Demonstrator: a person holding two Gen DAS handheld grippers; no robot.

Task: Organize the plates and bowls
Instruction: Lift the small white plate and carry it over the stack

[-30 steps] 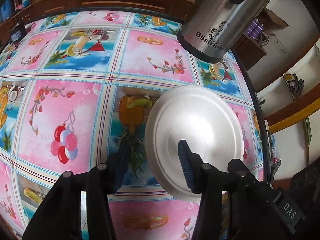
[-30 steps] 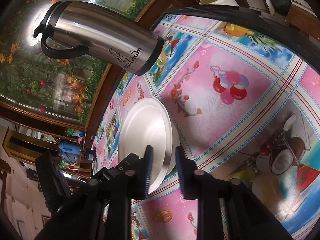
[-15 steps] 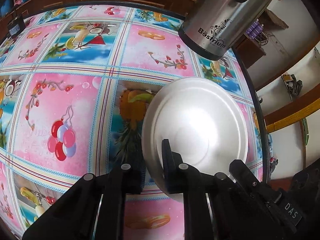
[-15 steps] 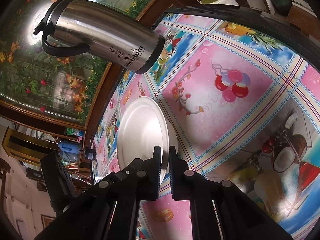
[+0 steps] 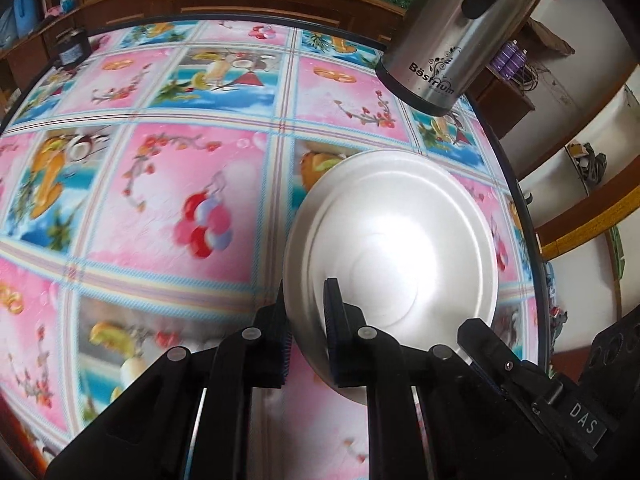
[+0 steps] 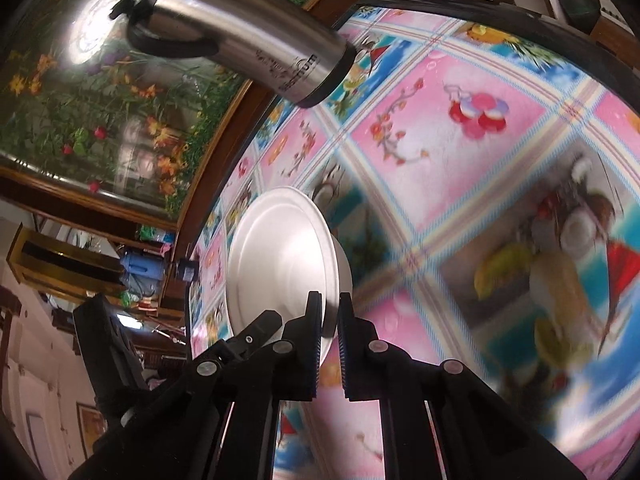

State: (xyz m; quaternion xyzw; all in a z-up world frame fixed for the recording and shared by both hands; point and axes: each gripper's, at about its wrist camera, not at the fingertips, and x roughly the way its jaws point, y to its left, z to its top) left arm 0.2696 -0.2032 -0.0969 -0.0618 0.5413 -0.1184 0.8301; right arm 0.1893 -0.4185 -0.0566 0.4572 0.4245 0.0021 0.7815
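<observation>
Both hand-held grippers are clamped on opposite rim edges of the steel plate (image 5: 394, 240), the left hand-held gripper (image 5: 306, 324) and the right hand-held gripper (image 6: 330, 320) each pinching only a thin lip. The plate seems just above the table (image 5: 192, 148), near its edge. The smooth rim could slip if the two hands drift apart, or knock the flask (image 5: 456, 36). Blur hides whether the plate clears the cloth; no bowls are visible.

Plate (image 5: 400, 240) brushed metal; flask (image 5: 452, 32) shiny steel; tablecloth (image 5: 180, 168) glossy plastic.
</observation>
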